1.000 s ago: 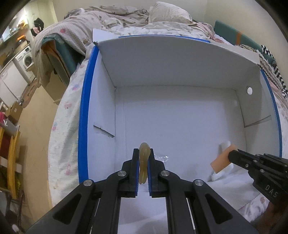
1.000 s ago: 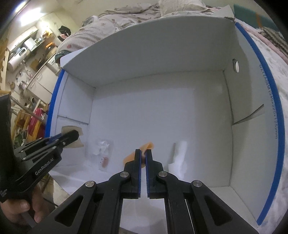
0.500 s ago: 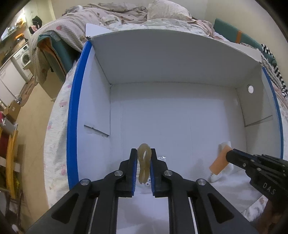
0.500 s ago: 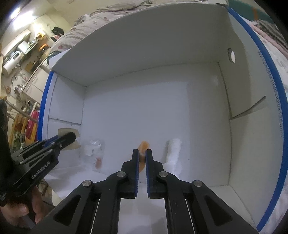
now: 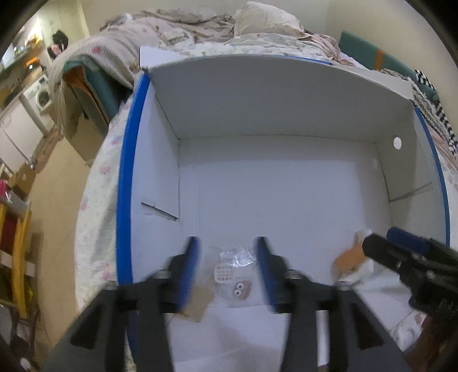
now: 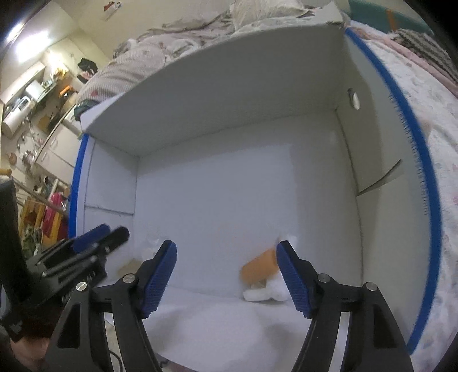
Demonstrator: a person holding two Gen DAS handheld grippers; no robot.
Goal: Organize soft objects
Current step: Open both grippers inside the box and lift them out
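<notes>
A white cardboard box (image 5: pixel 257 100) with blue edges lies open on a bed. In the left wrist view my left gripper (image 5: pixel 229 266) hangs over the near left of its floor, jaws opening, pressing on nothing. A flat beige piece (image 5: pixel 197 304) lies below its left finger, beside a clear bag of small items (image 5: pixel 233 271). My right gripper (image 6: pixel 226 251) is over the near right of the box (image 6: pixel 229 85), jaws opening too. An orange piece (image 6: pixel 259 269) rests loose on a white soft lump (image 6: pixel 266 292) by its right finger. Each gripper shows in the other's view: right gripper (image 5: pixel 380 239), left gripper (image 6: pixel 113 230).
The box sits on a floral bedsheet (image 5: pixel 94 217). Rumpled blankets and a pillow (image 5: pixel 266 20) lie behind it, and a striped cloth (image 5: pixel 438 114) to the right. A washing machine (image 5: pixel 40 97) and furniture stand off the bed's left side. The far part of the box floor is bare.
Both grippers have gone from shut to open. The beige piece has dropped out of the left one and the orange piece out of the right one onto the box floor.
</notes>
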